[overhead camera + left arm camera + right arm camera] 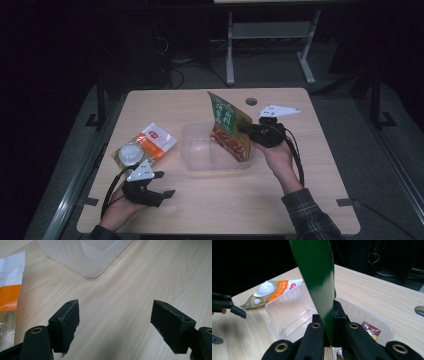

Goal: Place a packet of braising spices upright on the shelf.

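Observation:
A green and red food packet [227, 127] hangs tilted over the right part of a clear plastic container [192, 160] in the middle of the table. My right gripper [246, 127] is shut on the packet's right edge; in the right gripper view the green packet [318, 280] rises edge-on from between the closed jaws, with the container [287, 315] below. My left gripper [165, 184] rests near the front left of the table, open with bare wood between its fingers [66, 322]. An orange and white packet [145, 145] lies left of the container.
The table [280, 195] has a round cable hole [251, 101] at the back right. Beyond the far edge stand a metal frame [270, 45] and cables on the floor. The container's corner [87, 262] lies just ahead of my left gripper.

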Tool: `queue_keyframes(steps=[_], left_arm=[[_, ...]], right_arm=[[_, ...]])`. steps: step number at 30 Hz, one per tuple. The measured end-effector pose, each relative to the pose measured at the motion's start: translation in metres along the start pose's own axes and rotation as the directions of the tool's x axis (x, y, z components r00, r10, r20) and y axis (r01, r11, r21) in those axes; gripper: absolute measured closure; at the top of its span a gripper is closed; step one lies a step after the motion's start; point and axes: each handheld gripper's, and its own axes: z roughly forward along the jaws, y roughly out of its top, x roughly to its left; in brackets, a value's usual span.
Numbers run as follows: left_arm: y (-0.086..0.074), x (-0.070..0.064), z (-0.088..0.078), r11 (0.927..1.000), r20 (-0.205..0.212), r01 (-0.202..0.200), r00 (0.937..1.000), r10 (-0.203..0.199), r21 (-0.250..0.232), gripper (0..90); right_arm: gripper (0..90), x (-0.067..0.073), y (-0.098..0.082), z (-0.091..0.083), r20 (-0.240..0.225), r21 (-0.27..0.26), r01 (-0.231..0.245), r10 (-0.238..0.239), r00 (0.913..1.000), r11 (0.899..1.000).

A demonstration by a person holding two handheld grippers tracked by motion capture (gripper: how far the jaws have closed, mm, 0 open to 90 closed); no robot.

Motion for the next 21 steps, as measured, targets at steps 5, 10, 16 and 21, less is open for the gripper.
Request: queue_keyframes(steps=[5,10,16,21], left_arm=[[0.0000,-0.0001,0.0019,0.9999,0.008,-0.005,1.0000,0.005,0.010,21.3],[-0.0001,0.0001,0.0030,0.9998,0.015,0.004,0.9999,-0.004,0.018,20.8],[-0.0002,-0.0003,0.0052,0.9996,0.023,0.003,0.9997,-0.003,0.028,20.8],[-0.0003,-0.0016,0.0067,0.9995,0.024,-0.002,0.9997,0.001,0.033,20.8]], right_arm=[[89.4,-0.0013,-0.0032,0.0048,-0.010,0.014,-0.003,0.003,0.9999,1.000],[89.0,-0.0020,-0.0035,0.0050,-0.011,0.021,-0.003,0.003,0.9999,1.000],[88.4,-0.0029,-0.0050,0.0066,-0.013,0.046,-0.002,0.003,0.9999,0.999],[86.9,-0.0036,-0.0062,0.0074,-0.015,0.059,0.000,0.001,0.9999,0.998]])
